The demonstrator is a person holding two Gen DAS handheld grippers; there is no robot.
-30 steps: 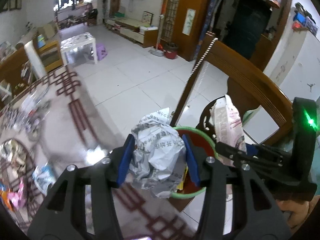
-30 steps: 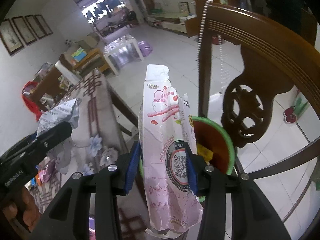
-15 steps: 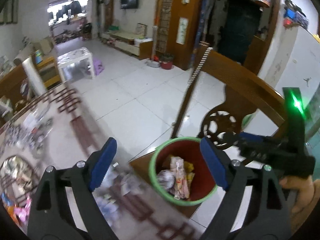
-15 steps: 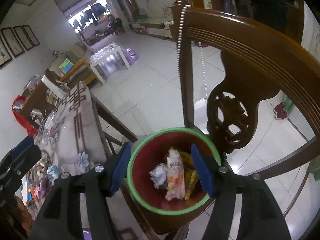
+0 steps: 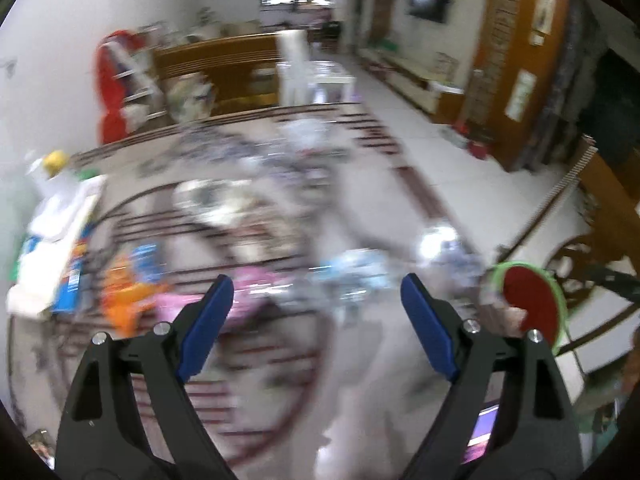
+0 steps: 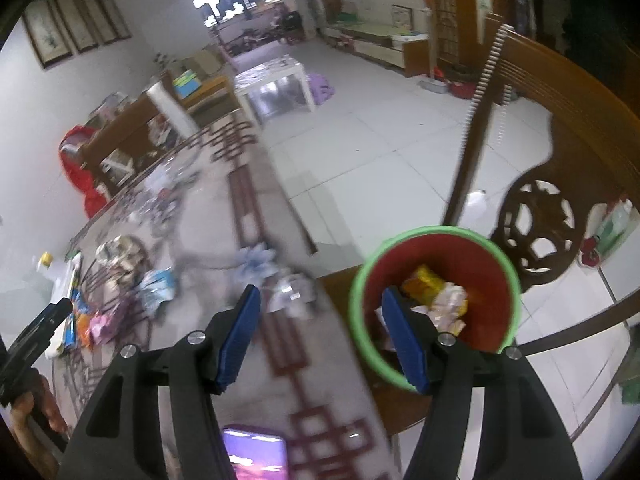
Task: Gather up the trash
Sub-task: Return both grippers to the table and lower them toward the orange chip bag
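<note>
Patterned table (image 6: pixel 276 248) edges a white-tiled floor (image 6: pixel 360 152), wooden chair (image 6: pixel 560 128) alongside. Wrappers (image 5: pixel 132 296) strewn on the table, blurred beyond reading. Left claw (image 5: pixel 318 312) spread, empty; right claw (image 6: pixel 320 332) spread beside the trash-filled bin (image 6: pixel 500 264).

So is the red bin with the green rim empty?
No. The red bin stands upright with trash inside: a yellow wrapper and crumpled pale wrappers lie at its bottom.

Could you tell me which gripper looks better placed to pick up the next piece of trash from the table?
Probably the left gripper: open and empty, it faces the pink wrapper on the patterned table. The right gripper, open too, sits at the green-rimmed red bin.
</note>
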